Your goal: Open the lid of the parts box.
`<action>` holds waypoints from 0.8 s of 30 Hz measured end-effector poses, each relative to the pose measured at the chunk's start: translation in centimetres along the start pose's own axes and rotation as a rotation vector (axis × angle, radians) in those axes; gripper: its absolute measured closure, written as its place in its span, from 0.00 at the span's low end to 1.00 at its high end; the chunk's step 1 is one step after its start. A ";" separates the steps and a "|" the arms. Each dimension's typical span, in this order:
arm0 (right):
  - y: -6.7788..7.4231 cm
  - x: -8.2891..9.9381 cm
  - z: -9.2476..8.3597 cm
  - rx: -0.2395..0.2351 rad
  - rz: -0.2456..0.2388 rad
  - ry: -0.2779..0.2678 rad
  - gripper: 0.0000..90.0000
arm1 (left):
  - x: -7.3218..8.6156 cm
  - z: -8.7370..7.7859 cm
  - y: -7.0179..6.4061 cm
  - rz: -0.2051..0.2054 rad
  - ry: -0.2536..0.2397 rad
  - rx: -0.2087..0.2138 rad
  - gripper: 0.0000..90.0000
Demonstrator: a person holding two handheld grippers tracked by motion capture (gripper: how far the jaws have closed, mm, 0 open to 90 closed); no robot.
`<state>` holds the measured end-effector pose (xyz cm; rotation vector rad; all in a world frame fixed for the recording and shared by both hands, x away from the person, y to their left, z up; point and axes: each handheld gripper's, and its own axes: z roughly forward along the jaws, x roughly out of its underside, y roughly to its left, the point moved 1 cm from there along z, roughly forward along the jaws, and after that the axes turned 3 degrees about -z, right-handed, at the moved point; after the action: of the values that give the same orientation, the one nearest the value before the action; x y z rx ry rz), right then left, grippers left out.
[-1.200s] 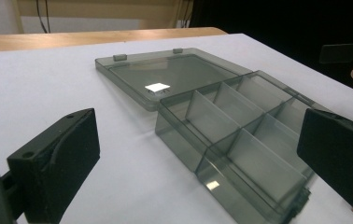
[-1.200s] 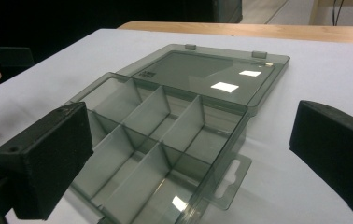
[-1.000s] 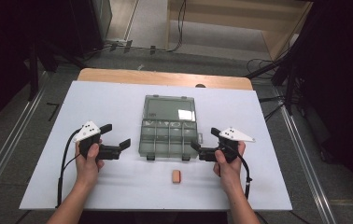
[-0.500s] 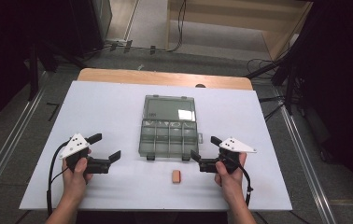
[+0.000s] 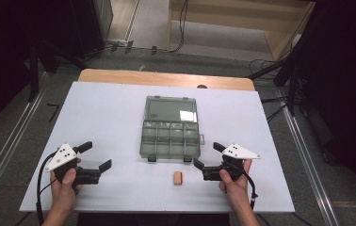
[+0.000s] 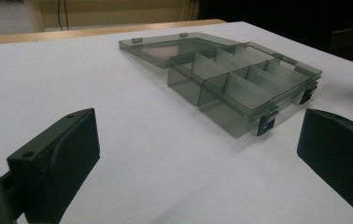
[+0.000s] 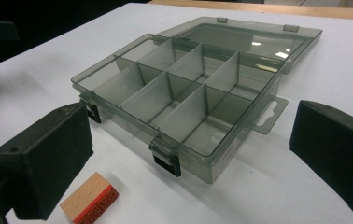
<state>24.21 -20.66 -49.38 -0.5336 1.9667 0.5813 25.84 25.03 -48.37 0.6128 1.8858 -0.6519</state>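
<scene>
Right now the small wooden block (image 5: 178, 178) lies on the white table (image 5: 110, 117), just in front of the open box (image 5: 170, 139), ready to pick. Both grippers, left (image 5: 96, 157) and right (image 5: 206, 155), hold their jaws wide with nothing inside.

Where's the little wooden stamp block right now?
The stamp block lies flat on the white table in the high view, just in front of the open organizer box and left of the right gripper, untouched.

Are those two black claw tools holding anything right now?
No. The left gripper and right gripper both stand open and empty, apart from the open compartment box and the small wooden stamp.
</scene>
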 end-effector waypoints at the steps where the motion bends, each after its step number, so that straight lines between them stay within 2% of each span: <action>1: -0.1 0.0 0.0 0.001 -0.004 0.001 0.00 | 0.1 -0.3 0.1 -0.005 -0.006 0.000 0.00; 13: -0.3 -0.1 -0.8 -0.015 -0.028 0.008 0.00 | 0.8 -3.6 1.3 -0.003 -0.052 -0.038 0.00; 16: -0.3 -0.2 -0.9 -0.025 -0.028 0.010 0.00 | 0.9 -4.0 1.7 0.012 -0.056 -0.053 0.00; 19: -0.3 -0.4 -1.1 -0.022 -0.031 0.003 0.00 | 1.1 -4.4 2.4 -0.008 -0.079 -0.056 0.00; 22: -0.4 -0.6 -1.3 -0.028 -0.027 -0.009 0.00 | 1.5 -4.4 3.0 -0.013 -0.070 -0.068 0.00; 24: -0.4 -0.6 -1.3 -0.032 -0.033 -0.009 0.00 | 1.9 -4.2 3.4 -0.033 -0.068 -0.067 0.00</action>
<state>23.82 -21.67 -48.42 -0.5810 1.9396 0.5949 24.67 30.60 -49.18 0.5114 1.8497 -0.6203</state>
